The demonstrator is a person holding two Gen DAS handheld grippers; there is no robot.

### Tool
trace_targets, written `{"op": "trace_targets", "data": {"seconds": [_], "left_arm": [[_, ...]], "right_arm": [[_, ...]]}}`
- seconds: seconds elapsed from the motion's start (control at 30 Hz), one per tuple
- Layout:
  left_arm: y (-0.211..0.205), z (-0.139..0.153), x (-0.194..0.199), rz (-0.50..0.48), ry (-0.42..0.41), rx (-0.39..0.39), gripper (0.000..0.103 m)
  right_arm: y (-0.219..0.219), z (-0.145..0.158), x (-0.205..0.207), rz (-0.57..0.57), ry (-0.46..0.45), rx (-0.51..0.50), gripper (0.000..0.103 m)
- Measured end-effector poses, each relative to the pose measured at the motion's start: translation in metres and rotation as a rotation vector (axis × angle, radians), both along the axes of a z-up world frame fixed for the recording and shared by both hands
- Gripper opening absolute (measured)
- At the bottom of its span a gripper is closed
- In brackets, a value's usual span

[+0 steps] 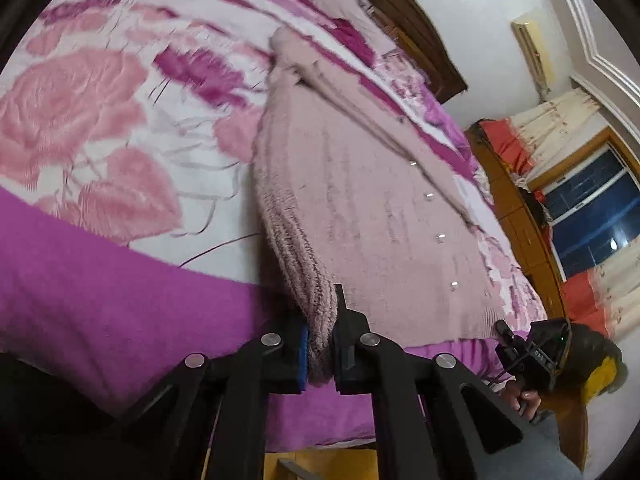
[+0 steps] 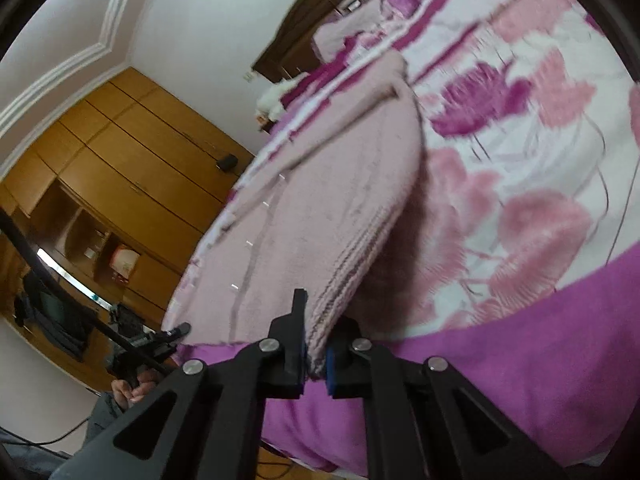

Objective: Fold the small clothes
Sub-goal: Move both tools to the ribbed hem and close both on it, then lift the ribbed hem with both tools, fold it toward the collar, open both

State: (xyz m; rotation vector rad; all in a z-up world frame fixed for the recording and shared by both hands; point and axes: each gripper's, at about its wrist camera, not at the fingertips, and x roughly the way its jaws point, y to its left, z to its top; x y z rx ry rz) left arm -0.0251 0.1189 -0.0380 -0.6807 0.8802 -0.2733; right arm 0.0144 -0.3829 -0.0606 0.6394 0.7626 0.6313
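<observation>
Both wrist views close, angled down, sharing the cardigan [image 1: 360,200] on the bed [image 1: 100,280]

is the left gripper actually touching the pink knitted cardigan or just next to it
Touching. The left wrist view shows the left gripper shut on the ribbed hem of the pink knitted cardigan, the knit squeezed between both fingers with no gap.

- We see the cardigan [image 1: 360,200] lying on the bed [image 1: 100,280], its near hem at the bed's front edge.
- Our left tool [image 1: 322,344] grips the hem's left corner; our right tool [image 2: 316,356] grips the right corner.
- The headboard [image 1: 400,20] stands behind the bed.
- A wardrobe [image 2: 120,160] stands left of the bed; a window [image 1: 592,208] lies to the right.
</observation>
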Motion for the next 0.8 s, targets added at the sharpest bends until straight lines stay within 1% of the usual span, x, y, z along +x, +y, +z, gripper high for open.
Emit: {"op": "trace_targets", "data": {"seconds": [0.13,0.2,0.37,0.53,0.67,0.8], "left_arm": [[-0.001,0.018,0.003,-0.008,-0.032,0.009,0.000],[-0.001,0.030,0.005,-0.010,-0.055,0.015,0.000],[-0.008,0.062,0.018,-0.028,-0.113,0.024,0.000],[-0.009,0.088,0.035,-0.052,-0.158,0.062,0.000],[-0.004,0.098,0.054,-0.036,-0.168,0.052,0.000],[-0.003,0.108,0.072,-0.028,-0.186,0.060,0.000]], "right_arm": [[-0.004,0.023,0.002,-0.011,-0.066,0.047,0.006],[-0.006,0.033,0.006,-0.012,-0.076,0.059,0.006],[0.000,0.058,0.021,0.000,-0.102,0.030,0.006],[0.011,0.086,0.039,0.022,-0.154,0.004,0.006],[0.019,0.103,0.059,0.022,-0.173,0.008,0.006],[0.026,0.117,0.077,0.029,-0.195,-0.004,0.006]]}}
